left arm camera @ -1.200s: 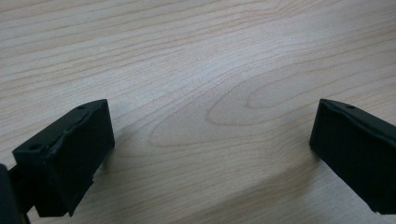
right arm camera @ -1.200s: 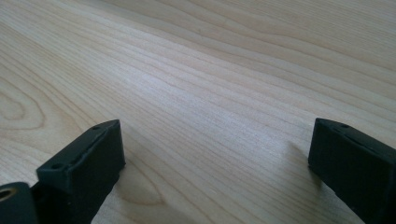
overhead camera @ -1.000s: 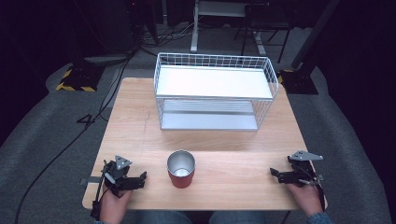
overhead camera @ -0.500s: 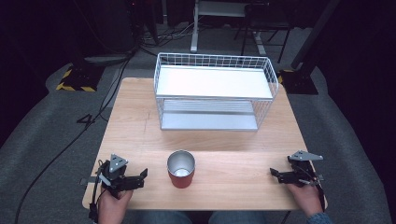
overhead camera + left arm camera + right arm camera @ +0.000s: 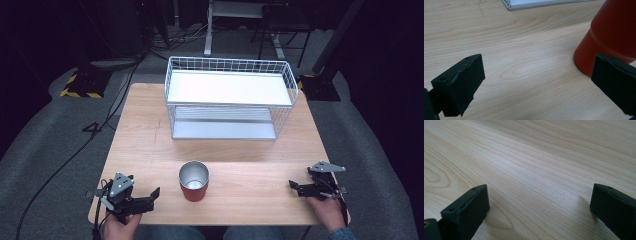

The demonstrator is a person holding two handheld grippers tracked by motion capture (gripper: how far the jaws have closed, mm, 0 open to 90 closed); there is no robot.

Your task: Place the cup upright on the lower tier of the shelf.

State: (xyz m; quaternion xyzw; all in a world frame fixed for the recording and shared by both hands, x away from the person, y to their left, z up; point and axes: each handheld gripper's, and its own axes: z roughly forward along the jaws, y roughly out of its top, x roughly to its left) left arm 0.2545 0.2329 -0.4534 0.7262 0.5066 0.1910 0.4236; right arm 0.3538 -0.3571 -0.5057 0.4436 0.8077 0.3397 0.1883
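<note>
High view: a wooden table [image 5: 150, 130] carries a white wire basket [image 5: 230, 95] at its 12 o'clock side, a shelf-like rack with a white upper tray and a lower ribbed tray. A red cup [image 5: 194, 181] with a metallic interior stands upright near the 6 o'clock edge, open mouth up, well apart from the basket.

The left gripper [image 5: 150, 196] lies at about 8 o'clock of the table, held by the person's left hand [image 5: 120, 225]; its jaws point toward 3 o'clock, at the cup, and stand wide apart with nothing between them. In the left gripper view [image 5: 536, 87], bare wood fills the gap between the jaws, and the cup [image 5: 611, 37] rises just beyond the right-hand jaw, apart from it as far as can be told.

The right gripper [image 5: 295, 187] lies at about 4 o'clock, held by the right hand [image 5: 327, 210], with jaws pointing toward 9 o'clock. In the right gripper view [image 5: 539, 202] the jaws are spread wide over bare wood, low to the surface, gripping nothing.
</note>
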